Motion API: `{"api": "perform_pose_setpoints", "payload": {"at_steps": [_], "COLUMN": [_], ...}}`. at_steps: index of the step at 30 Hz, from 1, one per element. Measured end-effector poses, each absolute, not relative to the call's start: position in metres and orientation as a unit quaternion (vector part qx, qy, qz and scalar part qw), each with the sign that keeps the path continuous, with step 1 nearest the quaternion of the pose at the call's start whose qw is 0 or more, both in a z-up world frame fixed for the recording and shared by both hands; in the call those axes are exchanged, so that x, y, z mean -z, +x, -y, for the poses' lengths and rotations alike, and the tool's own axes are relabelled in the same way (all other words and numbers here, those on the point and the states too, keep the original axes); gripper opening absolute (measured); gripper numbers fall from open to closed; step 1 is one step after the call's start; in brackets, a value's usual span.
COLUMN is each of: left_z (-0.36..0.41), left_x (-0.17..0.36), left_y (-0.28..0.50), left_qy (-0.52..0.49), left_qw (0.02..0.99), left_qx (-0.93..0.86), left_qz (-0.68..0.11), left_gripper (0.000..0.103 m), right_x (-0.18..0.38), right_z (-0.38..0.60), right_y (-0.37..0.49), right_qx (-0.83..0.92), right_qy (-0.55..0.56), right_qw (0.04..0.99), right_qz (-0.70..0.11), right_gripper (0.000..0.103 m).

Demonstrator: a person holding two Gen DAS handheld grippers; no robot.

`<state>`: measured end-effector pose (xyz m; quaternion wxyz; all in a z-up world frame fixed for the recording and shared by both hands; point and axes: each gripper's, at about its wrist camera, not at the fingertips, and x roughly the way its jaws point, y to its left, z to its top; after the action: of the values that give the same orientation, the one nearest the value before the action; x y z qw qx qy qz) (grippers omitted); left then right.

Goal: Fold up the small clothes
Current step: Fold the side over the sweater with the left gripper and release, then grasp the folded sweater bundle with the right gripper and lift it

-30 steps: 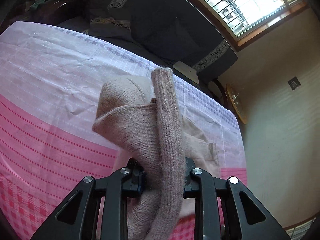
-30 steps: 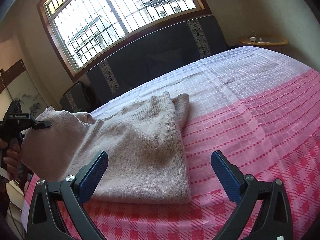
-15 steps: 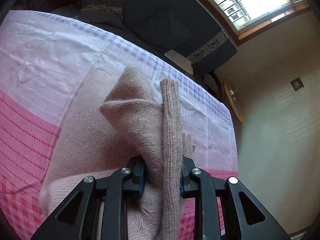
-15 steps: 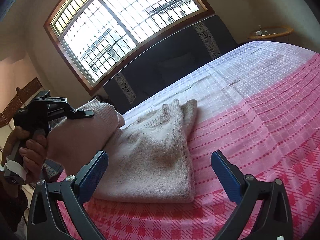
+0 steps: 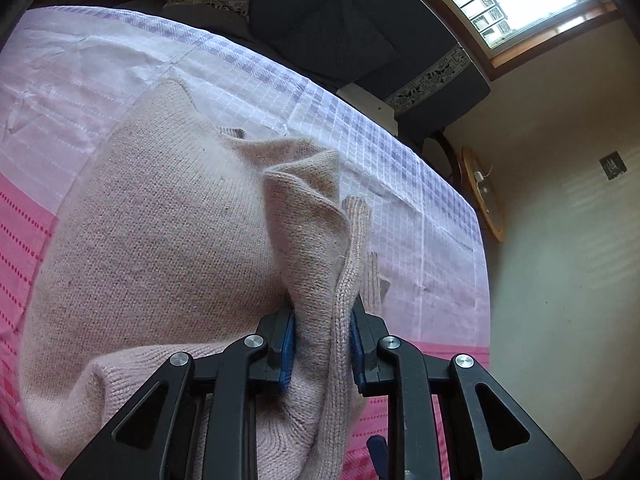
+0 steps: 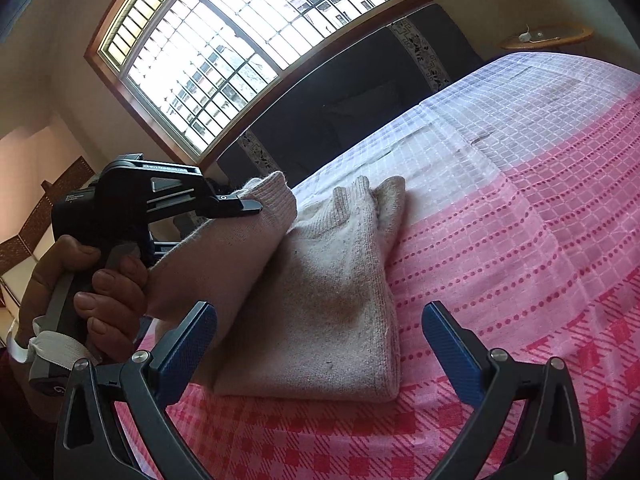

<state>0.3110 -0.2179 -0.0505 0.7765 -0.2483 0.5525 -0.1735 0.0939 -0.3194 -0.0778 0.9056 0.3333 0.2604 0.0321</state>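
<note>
A beige knitted sweater [image 5: 160,240] lies folded on the pink and white checked bed cover [image 5: 60,80]. My left gripper [image 5: 322,344] is closing, its blue pads pressing a bunched sleeve and edge of the knit [image 5: 312,216] between them. In the right wrist view that left gripper [image 6: 250,208], held by a person's hand [image 6: 100,280], keeps the raised part above the left side of the sweater [image 6: 332,300]. My right gripper [image 6: 320,340] hangs wide open just in front of the sweater's near edge, with nothing between its pads.
The bed cover [image 6: 520,200] stretches away to the right of the sweater. Beyond the bed stand a dark sofa [image 6: 360,92] under a barred window [image 6: 240,40] and a small round wooden table [image 6: 544,36].
My left gripper has carried the held part of the sweater across and lower, over the folded body. The right gripper has stayed open in about the same place, tilting a little.
</note>
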Motion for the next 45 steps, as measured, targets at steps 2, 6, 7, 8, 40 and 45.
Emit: {"api": "perform_pose_setpoints", "payload": {"at_steps": [2,6,7,8,40,45], "left_z": [0.224,0.24,0.245,0.248,0.109,0.104], "left_x": [0.054,0.059,0.058,0.058,0.072,0.073], "left_y": [0.31,0.31,0.309,0.309,0.195,0.192], "left_qy": [-0.249,-0.249,-0.246,-0.243,-0.148,-0.165], "left_qw": [0.774,0.761,0.761,0.76,0.887,0.882], "left_qx": [0.173,0.196,0.199,0.206,0.314,0.324], "left_qz": [-0.556,-0.566,-0.566,-0.567,-0.305,-0.3], "left_gripper": [0.023,0.019,0.019,0.019,0.069,0.069], "right_x": [0.078,0.079,0.079,0.079,0.058,0.06], "right_z": [0.32,0.322,0.322,0.322,0.317,0.283], "right_y": [0.093,0.093,0.093,0.093,0.222,0.247], "right_qx": [-0.034,-0.034,-0.035,-0.034,-0.146,-0.116], "right_qy": [0.336,0.34,0.34,0.34,0.318,0.247], "right_qw": [0.905,0.904,0.904,0.904,0.862,0.87], "right_qz": [-0.259,-0.258,-0.258,-0.259,-0.367,-0.412], "right_gripper": [0.102,0.102,0.102,0.102,0.09,0.08]}}
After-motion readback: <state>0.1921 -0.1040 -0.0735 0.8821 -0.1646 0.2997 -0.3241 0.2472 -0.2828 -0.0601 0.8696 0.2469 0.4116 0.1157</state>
